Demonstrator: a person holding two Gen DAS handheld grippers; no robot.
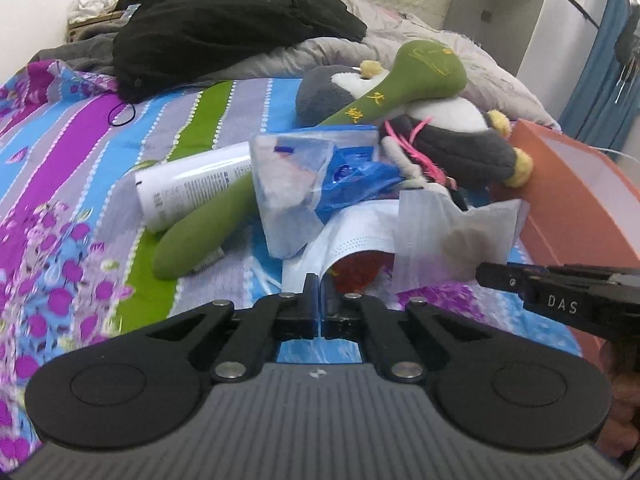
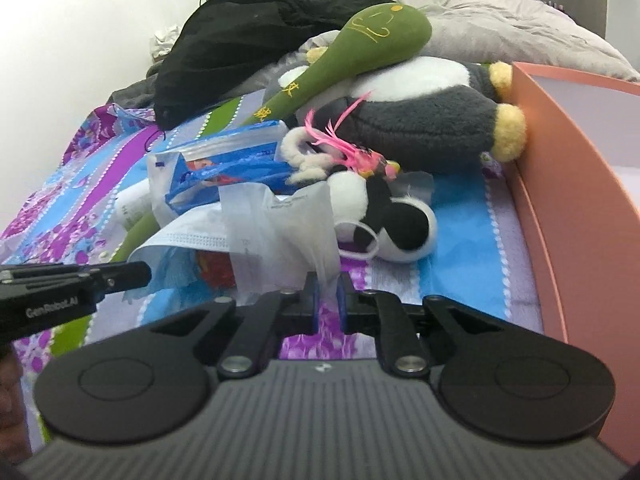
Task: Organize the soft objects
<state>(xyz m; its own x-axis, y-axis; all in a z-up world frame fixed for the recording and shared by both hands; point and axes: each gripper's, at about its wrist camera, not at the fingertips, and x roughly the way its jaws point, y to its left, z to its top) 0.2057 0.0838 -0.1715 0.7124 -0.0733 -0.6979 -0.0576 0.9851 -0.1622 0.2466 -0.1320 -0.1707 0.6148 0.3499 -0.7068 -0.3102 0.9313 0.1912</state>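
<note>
— Where is there room to pass?

— Over the open stretch of striped, flowered bedsheet (image 1: 72, 184) on the left, up to the heap of black clothing (image 1: 224, 20) at the far end.

— And ahead?

— Blocked: a pale blue pleated face mask (image 1: 352, 240) and a clear plastic wrapper (image 2: 288, 236) lie right at the fingertips, with a white spray can (image 1: 192, 184), a long green plush club (image 2: 360, 52) and a grey-and-white plush penguin (image 2: 420, 120) piled behind.

— The right?

— The wall of an orange cardboard box (image 2: 560, 200) closes it off; only a narrow strip of sheet runs alongside.
</note>
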